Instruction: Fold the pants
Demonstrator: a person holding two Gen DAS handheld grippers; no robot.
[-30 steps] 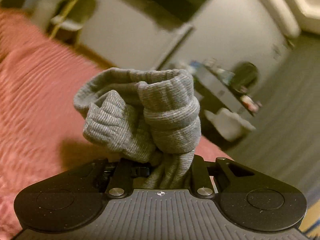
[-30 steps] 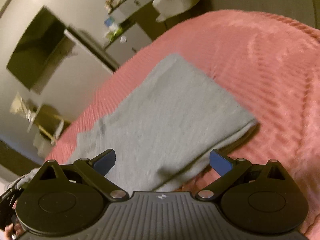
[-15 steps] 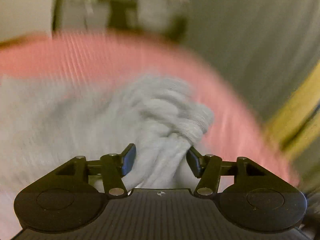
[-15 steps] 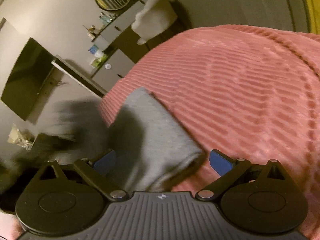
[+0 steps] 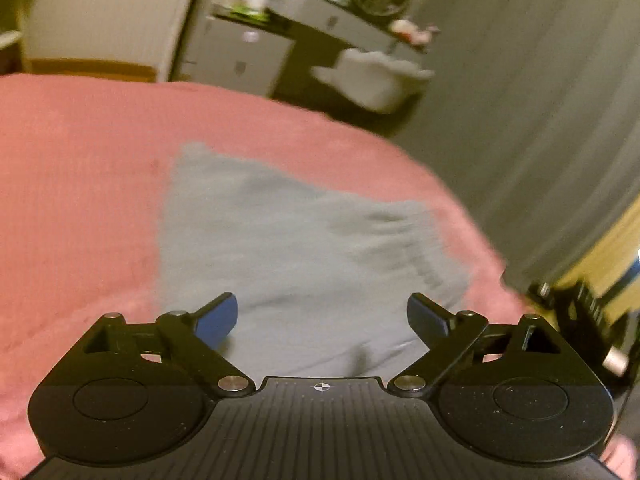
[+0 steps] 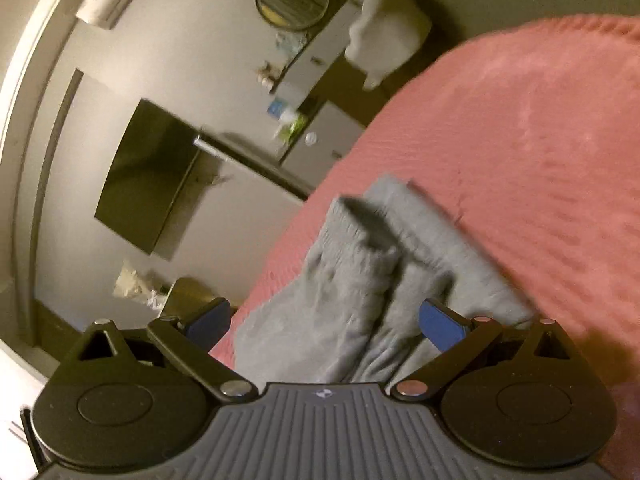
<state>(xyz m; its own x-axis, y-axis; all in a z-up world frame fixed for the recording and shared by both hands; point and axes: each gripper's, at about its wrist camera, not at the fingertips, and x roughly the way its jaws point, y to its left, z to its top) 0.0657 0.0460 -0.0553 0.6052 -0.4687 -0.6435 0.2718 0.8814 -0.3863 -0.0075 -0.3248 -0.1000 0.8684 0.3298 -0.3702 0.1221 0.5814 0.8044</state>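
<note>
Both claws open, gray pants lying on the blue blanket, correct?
Not quite: the blanket is pink, not blue, as the left wrist view shows. The rest holds: left claw and right claw are open, and the gray pants lie on it.

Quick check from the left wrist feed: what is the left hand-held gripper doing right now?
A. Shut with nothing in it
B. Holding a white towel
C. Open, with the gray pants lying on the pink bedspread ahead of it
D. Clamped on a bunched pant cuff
C: the left hand-held gripper has its jaws spread apart with nothing between them, and the gray pants lie on the pink bedspread.
</note>
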